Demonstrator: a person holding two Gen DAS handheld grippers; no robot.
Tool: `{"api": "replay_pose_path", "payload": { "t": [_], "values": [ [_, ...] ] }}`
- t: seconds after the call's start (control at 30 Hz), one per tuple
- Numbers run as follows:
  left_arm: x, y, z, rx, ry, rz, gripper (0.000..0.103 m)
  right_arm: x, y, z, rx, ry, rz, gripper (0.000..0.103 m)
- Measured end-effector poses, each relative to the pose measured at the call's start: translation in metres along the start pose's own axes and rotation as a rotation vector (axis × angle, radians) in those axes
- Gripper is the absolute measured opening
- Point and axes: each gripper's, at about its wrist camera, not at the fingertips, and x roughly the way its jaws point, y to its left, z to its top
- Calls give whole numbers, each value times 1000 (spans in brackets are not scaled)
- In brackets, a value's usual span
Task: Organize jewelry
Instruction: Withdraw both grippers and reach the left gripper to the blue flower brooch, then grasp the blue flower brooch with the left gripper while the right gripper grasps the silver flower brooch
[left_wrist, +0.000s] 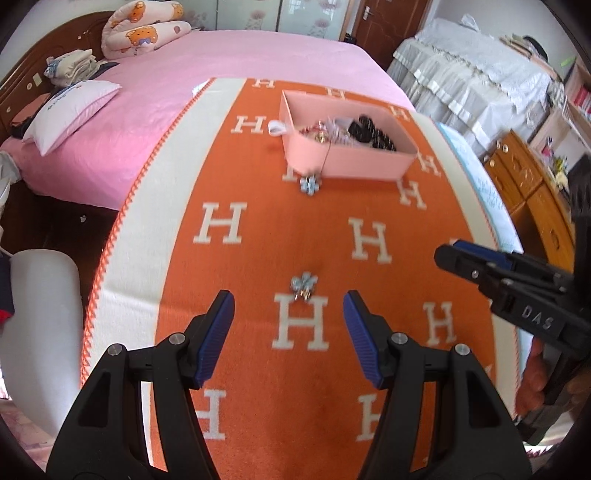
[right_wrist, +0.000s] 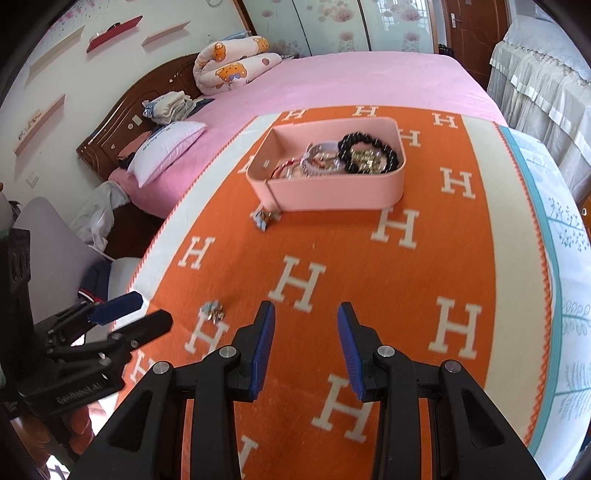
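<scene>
- The left gripper (left_wrist: 289, 299) has its two fingers spread wide with nothing between them. Its blue pads (left_wrist: 218, 332) have fine ridges.
- The right gripper (right_wrist: 306, 310) is also open wide and holds nothing. In the left wrist view only its black tip shows at the right edge, and its jaws cannot be read there.
- A small flower earring (left_wrist: 303, 286), pale blue petals with a shiny middle, lies flat on the blanket just ahead of the left gripper, near the gap between its fingers. In the right wrist view it sits to the left of the right gripper, close to the left gripper's tip, and looks blurry.
- The orange blanket (left_wrist: 258, 192) looks soft and woolly, with white H letters, a cream band and a zigzag stitched edge.
- A second flower earring (left_wrist: 309, 184) lies farther off, just in front of the pink box. A thin wire runs from it up the box wall. It is too blurry to tell more.
- The pink box (right_wrist: 325, 192) is a low tray with round corners, well ahead of both grippers. The left wrist view shows less of what is inside.
- Inside the box is a black bead bracelet (right_wrist: 369, 142) of round shiny beads, at the right side. Beside it is a tangle of gold, red and clear pieces that I cannot tell apart.
- Behind the blanket is a pink bed (left_wrist: 221, 59) with a white pillow (left_wrist: 70, 110).
</scene>
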Motion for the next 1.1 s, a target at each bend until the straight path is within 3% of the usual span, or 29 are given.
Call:
{"api": "replay_pose_path", "payload": {
  "t": [0.37,0.6,0.77,0.87,1.1],
  "values": [
    [39,-10,3,12,34,2,54,10,8,-19,-23,22,-10,35],
    [68,-27,10,-10,83,28,36,14,2,-20,-7,29,-20,35],
    [79,-33,15,-15,72,78,34,18,0,-18,-7,32,-23,35],
    [82,-31,18,-18,57,110,17,24,2,-15,-12,38,-21,35],
    [80,-14,20,-53,52,88,17,42,12,4,-50,42,-13,35]
  ]
}}
